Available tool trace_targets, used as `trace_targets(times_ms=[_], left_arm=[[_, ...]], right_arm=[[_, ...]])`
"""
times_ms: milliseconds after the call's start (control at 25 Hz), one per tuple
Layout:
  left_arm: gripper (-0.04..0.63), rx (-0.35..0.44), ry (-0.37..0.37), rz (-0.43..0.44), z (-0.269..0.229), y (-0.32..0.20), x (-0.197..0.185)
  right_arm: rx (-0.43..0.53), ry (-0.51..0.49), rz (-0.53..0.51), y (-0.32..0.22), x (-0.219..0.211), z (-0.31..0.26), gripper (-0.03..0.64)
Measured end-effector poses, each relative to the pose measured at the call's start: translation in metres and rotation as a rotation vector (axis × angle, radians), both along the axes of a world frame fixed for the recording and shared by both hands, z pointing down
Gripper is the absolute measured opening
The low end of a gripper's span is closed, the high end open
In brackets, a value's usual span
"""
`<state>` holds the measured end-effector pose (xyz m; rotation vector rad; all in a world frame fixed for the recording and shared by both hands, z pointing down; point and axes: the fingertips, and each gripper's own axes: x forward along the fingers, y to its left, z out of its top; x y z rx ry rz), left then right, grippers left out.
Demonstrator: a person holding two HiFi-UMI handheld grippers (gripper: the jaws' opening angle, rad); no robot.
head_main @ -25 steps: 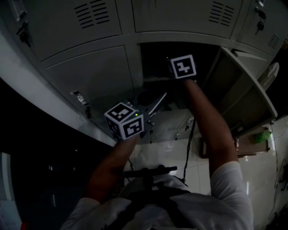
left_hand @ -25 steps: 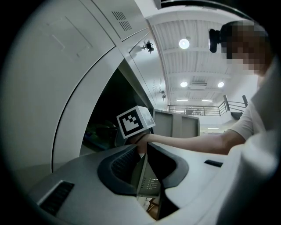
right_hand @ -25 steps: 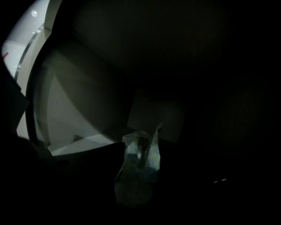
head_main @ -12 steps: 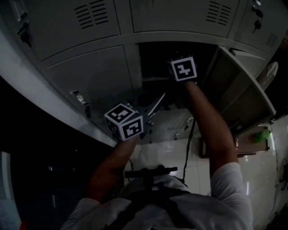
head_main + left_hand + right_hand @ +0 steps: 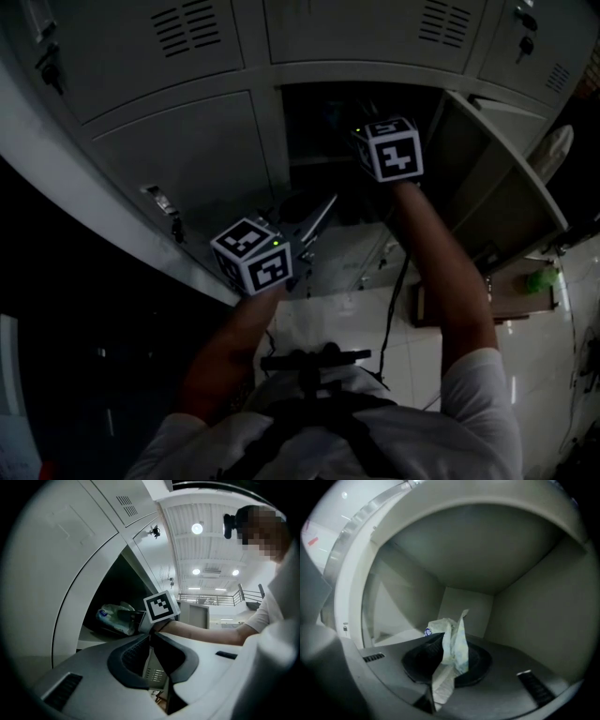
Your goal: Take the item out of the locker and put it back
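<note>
Having just closed, the right tool (image 5: 442, 674) pinches a crumpled bag (image 5: 457, 644), its far end hidden; the left tool (image 5: 151, 637) sits shut.

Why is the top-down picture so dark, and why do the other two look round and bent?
Head view: underexposed, the open locker nearly black. Left gripper view: ceiling lamps glare, the wide lens bows edges, blackens corners. Right gripper view: same bowing, dim shade, yet the plastic packet is sharp.

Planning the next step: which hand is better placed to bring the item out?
Right. The right gripper has just closed on the crumpled bag inside the locker; the left gripper sits empty outside.
</note>
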<state>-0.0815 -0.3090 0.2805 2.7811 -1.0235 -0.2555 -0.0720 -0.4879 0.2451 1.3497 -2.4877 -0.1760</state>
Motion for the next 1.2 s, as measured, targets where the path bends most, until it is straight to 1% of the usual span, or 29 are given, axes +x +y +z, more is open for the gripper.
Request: trace_targets(times_ms=[320, 560, 800, 1200], left_arm=[[0.029, -0.011, 0.008, -0.003, 0.004, 0.011, 0.001], [0.029, -0.002, 0.016, 0.004, -0.001, 0.023, 0.003], [0.029, -0.001, 0.02, 0.0, -0.004, 0.034, 0.002], [0.029, -0.012, 0.025, -0.006, 0.0, 0.057, -0.003]], right_arm=[[0.024, -0.027, -0.022, 0.032, 0.016, -0.01, 0.023], [0.039, -0.039, -0.037, 0.058, 0.025, -0.015, 0.023], [0.04, -0.061, -0.033, 0.082, 0.037, -0.016, 0.023], [0.09, -0.065, -0.003, 0.125, 0.062, -0.013, 0.023]])
